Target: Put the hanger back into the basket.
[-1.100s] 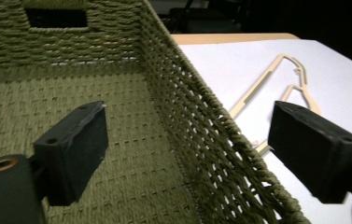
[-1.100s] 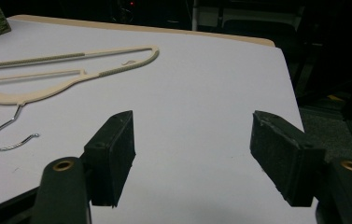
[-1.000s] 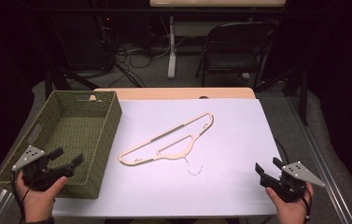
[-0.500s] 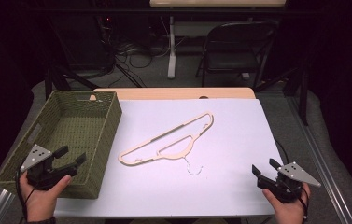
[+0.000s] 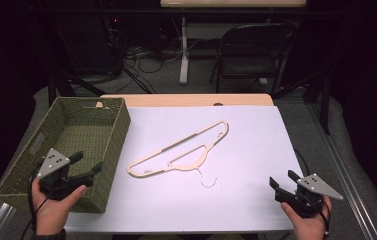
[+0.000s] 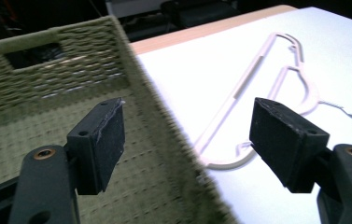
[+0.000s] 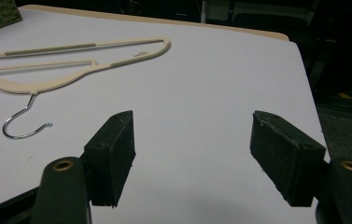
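You get even, soft overhead light on the white table [image 5: 256, 150], which reads bright without glare, while the room behind it falls almost black. Shadows under the hanger [image 5: 181, 152] are faint. Your high view is sharp though slightly grainy. In the left gripper view the basket [image 6: 47, 84] wall smears with blur; the right gripper view stays fairly crisp.

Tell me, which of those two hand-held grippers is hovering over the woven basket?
The left gripper: its open jaws straddle the green basket's near wall. The right gripper, also open, sits at the white table's near right corner, apart from the hanger.
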A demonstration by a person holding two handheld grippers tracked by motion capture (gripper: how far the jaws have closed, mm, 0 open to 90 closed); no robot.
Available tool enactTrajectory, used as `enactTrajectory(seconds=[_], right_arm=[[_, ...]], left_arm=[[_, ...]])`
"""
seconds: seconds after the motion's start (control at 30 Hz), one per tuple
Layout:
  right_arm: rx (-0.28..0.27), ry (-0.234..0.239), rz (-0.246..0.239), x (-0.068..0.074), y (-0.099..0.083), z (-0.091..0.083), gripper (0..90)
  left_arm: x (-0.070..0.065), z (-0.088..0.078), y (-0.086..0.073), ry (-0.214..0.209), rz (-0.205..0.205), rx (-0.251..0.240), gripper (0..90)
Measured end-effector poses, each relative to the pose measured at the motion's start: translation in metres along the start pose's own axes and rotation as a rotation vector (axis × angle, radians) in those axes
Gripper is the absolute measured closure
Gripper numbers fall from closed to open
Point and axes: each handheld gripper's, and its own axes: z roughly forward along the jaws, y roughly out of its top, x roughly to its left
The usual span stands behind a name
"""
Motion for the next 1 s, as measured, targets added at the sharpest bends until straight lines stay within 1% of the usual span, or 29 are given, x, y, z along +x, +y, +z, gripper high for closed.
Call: enactTrajectory(seconds=[0.03, 0.07, 0.1, 0.13, 0.17, 0.2, 0.23, 0.27, 0.3, 0.33, 0.37, 0.43, 0.47, 0.53, 0.6, 0.63, 0.67, 0.7, 0.73, 0.77, 0.8, 0.83, 0.87, 0.97, 1.0], right_arm=[[0.0, 0.0, 0.0, 0.0, 0.0, 0.0, 30.6], [0.0, 0.001, 0.0, 0.0, 0.0, 0.0, 30.6], [-0.002, 0.003, 0.0, 0.001, 0.0, 0.001, 30.6], [-0.002, 0.003, 0.0, 0.001, 0.0, 0.001, 30.6], [-0.004, 0.003, 0.0, 0.001, 0.0, 0.001, 30.6], [-0.004, 0.003, 0.0, 0.001, 0.0, 0.001, 30.6], [-0.003, 0.003, 0.001, 0.001, 0.0, 0.001, 30.6], [-0.005, 0.004, 0.005, 0.0, 0.0, 0.001, 30.6], [-0.005, 0.005, 0.004, 0.0, 0.0, 0.001, 30.6], [0.001, 0.005, 0.002, 0.0, 0.0, 0.0, 30.6], [0.0, 0.005, 0.0, 0.0, 0.0, 0.0, 30.6], [-0.002, 0.005, -0.001, 0.0, 0.0, 0.0, 30.6], [-0.002, 0.005, -0.001, 0.0, 0.0, 0.0, 30.6], [-0.012, 0.005, 0.002, 0.0, 0.0, 0.001, 30.6], [-0.001, 0.007, 0.003, 0.0, 0.0, 0.0, 30.6], [-0.01, 0.006, 0.003, 0.0, 0.0, 0.001, 30.6], [-0.001, 0.007, 0.002, 0.0, 0.0, 0.0, 30.7], [-0.004, 0.006, 0.002, 0.0, 0.0, 0.0, 30.6], [-0.001, 0.007, 0.002, 0.0, 0.0, 0.0, 30.7], [-0.003, 0.007, 0.002, 0.0, 0.0, 0.0, 30.7], [-0.003, 0.007, 0.002, 0.0, 0.0, 0.0, 30.7], [0.003, 0.008, 0.002, 0.0, 0.0, 0.0, 30.6], [0.003, 0.008, 0.002, 0.0, 0.0, 0.0, 30.6], [0.003, 0.008, 0.001, 0.0, 0.0, 0.0, 30.7], [0.003, 0.008, 0.001, 0.0, 0.0, 0.0, 30.7]], left_arm=[[0.0, 0.0, 0.0, 0.0, 0.0, 0.0, 26.9], [-0.005, 0.004, 0.003, -0.006, 0.006, 0.005, 26.9], [-0.014, 0.009, 0.008, -0.027, 0.031, 0.008, 26.9], [-0.014, 0.009, 0.008, -0.027, 0.031, 0.008, 26.9], [-0.022, 0.013, 0.014, -0.052, 0.055, 0.007, 27.0], [-0.022, 0.013, 0.014, -0.052, 0.055, 0.007, 27.1], [-0.028, 0.017, 0.019, -0.068, 0.079, 0.007, 27.1], [-0.035, 0.021, 0.024, -0.082, 0.093, 0.008, 27.5], [-0.038, 0.024, 0.027, -0.092, 0.106, 0.011, 27.5], [-0.038, 0.024, 0.027, -0.092, 0.106, 0.011, 27.5], [-0.043, 0.029, 0.032, -0.111, 0.112, 0.013, 27.5], [-0.049, 0.034, 0.037, -0.137, 0.123, 0.016, 27.5], [-0.049, 0.034, 0.037, -0.137, 0.123, 0.016, 27.5], [-0.055, 0.041, 0.042, -0.16, 0.14, 0.029, 27.4], [-0.058, 0.045, 0.046, -0.177, 0.154, 0.043, 27.3], [-0.059, 0.048, 0.047, -0.182, 0.157, 0.048, 27.3], [-0.059, 0.048, 0.047, -0.182, 0.157, 0.048, 27.3], [-0.06, 0.052, 0.051, -0.19, 0.165, 0.066, 27.3], [-0.06, 0.052, 0.051, -0.19, 0.165, 0.066, 27.3], [-0.062, 0.057, 0.054, -0.203, 0.175, 0.082, 27.3], [-0.062, 0.057, 0.054, -0.203, 0.175, 0.082, 27.4], [-0.064, 0.062, 0.058, -0.214, 0.19, 0.097, 27.4], [-0.064, 0.062, 0.058, -0.214, 0.19, 0.097, 27.4], [-0.07, 0.069, 0.064, -0.229, 0.216, 0.116, 27.7], [-0.07, 0.069, 0.064, -0.229, 0.216, 0.116, 27.8]])
